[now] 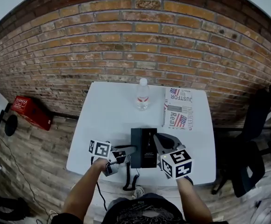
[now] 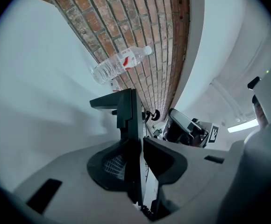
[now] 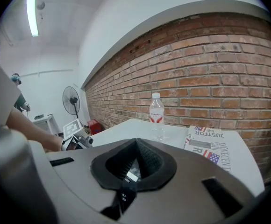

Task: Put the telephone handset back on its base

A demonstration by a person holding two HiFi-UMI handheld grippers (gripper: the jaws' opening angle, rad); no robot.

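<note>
Item under task: the black telephone handset [image 2: 128, 120] is clamped edge-on in the left gripper [image 2: 140, 141], whose jaws stand at a middling width with both pads against it. It is off the black rectangular telephone base [image 1: 143, 148], just beside the base's left edge. Contact between the two cannot be confirmed.

The right gripper [image 3: 135, 146] has its jaw tips drawn together. A thin black strip with a small white label shows in the slot behind them. Whether it is pinched cannot be determined. In the head view this gripper sits against the base's right side.

Surroundings: the base lies near the front edge of the white table [image 1: 107, 111]. A coiled black cord [image 1: 127, 176] hangs over that edge. A clear plastic water bottle [image 1: 143, 96] stands upright beyond the base, and a folded newspaper [image 1: 178, 110] lies to its right. Both are well apart from the base. A red box [image 1: 32, 112] lies on the floor by the brick wall [image 1: 135, 41], and a black office chair [image 1: 252, 143] stands to the right.

View comparison: only the head view shows the base and the cord. Only the right gripper view shows a standing fan [image 3: 71, 101]. The left gripper view shows the bottle past the handset.
</note>
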